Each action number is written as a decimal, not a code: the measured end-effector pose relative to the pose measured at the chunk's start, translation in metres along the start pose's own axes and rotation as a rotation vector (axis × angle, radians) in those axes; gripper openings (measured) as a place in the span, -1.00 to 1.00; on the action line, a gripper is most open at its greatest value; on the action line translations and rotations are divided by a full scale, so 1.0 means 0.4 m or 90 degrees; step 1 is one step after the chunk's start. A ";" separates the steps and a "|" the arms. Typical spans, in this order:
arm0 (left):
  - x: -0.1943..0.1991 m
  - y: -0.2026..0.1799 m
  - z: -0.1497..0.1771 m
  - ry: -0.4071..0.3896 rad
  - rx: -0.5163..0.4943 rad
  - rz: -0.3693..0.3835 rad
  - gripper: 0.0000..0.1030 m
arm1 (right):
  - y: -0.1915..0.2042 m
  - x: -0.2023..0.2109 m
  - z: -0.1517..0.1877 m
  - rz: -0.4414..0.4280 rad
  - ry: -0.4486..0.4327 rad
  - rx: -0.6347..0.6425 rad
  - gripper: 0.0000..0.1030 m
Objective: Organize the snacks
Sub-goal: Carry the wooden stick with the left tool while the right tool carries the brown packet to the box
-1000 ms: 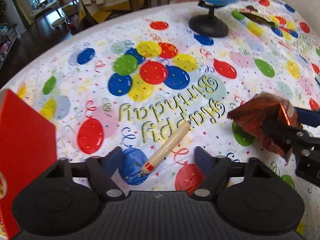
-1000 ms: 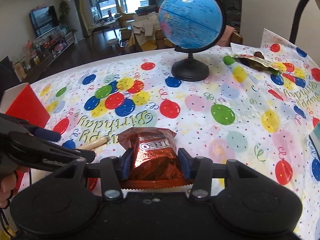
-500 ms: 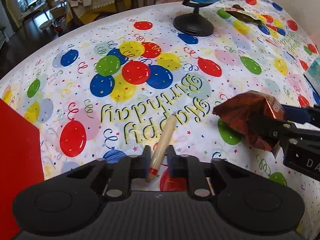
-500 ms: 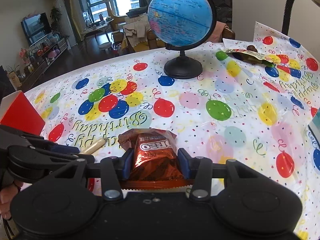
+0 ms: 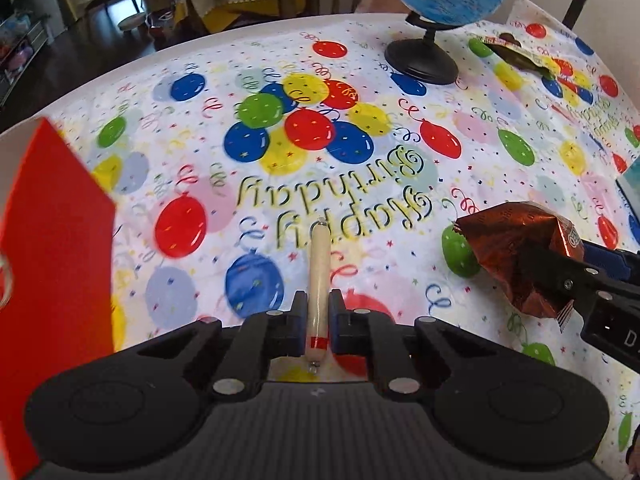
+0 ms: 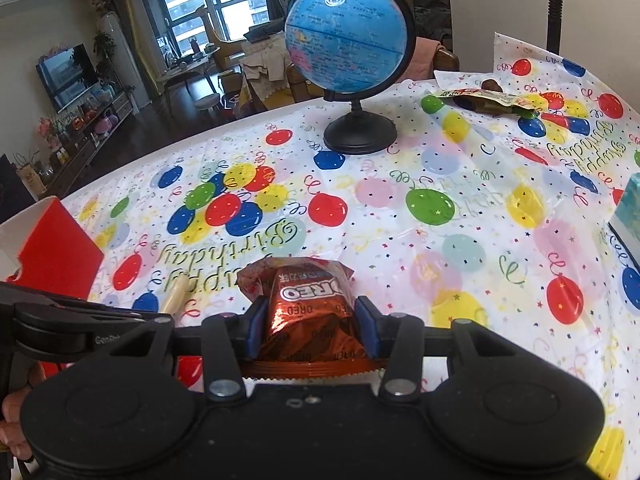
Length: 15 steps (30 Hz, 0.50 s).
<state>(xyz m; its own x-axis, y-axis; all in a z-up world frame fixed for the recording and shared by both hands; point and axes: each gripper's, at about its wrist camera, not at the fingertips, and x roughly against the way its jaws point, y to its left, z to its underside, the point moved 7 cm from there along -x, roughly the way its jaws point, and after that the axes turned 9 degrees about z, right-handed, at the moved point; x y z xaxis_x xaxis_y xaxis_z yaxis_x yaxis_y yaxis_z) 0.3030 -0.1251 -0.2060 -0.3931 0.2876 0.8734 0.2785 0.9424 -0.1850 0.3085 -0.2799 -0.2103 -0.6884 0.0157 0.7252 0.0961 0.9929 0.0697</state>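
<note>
A pale sausage stick (image 5: 319, 280) with a red band at its near end is clamped between the pads of my left gripper (image 5: 318, 320), pointing away from me just above the tablecloth. Its far tip (image 6: 176, 296) shows in the right wrist view past the left gripper's black body. My right gripper (image 6: 308, 322) is shut on a copper-red Oreo packet (image 6: 308, 304), held above the table. The same packet (image 5: 516, 256) hangs at the right of the left wrist view. A red box (image 5: 48, 264) stands at the left.
A balloon-print birthday tablecloth (image 5: 360, 160) covers the table. A blue globe (image 6: 348, 40) on a black base stands at the back. A green-yellow snack wrapper (image 6: 488, 100) lies far right, and a light blue box edge (image 6: 628, 208) sits at the right rim. A hand (image 6: 12, 432) shows bottom left.
My left gripper closed from wide open onto the sausage stick and lifted it, turning it straight. The right gripper kept its hold on the Oreo packet with little movement.
</note>
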 end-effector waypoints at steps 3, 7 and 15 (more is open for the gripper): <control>0.038 0.004 0.022 -0.005 0.016 0.003 -0.80 | 0.010 0.027 0.007 -0.007 -0.003 0.005 -0.15; 0.093 -0.008 0.041 -0.019 0.014 0.008 -0.80 | 0.024 0.068 0.011 -0.010 -0.013 0.014 -0.15; 0.196 -0.005 0.074 -0.048 0.020 0.017 -0.80 | 0.061 0.160 0.013 -0.012 -0.034 0.032 -0.15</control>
<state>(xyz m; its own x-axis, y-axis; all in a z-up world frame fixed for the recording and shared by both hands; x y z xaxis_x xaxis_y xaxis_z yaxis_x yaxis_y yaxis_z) 0.2455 -0.0994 -0.1506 -0.4514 0.3235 0.8316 0.2626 0.9389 -0.2227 0.2633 -0.2540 -0.1657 -0.7276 0.0026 0.6860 0.0478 0.9978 0.0469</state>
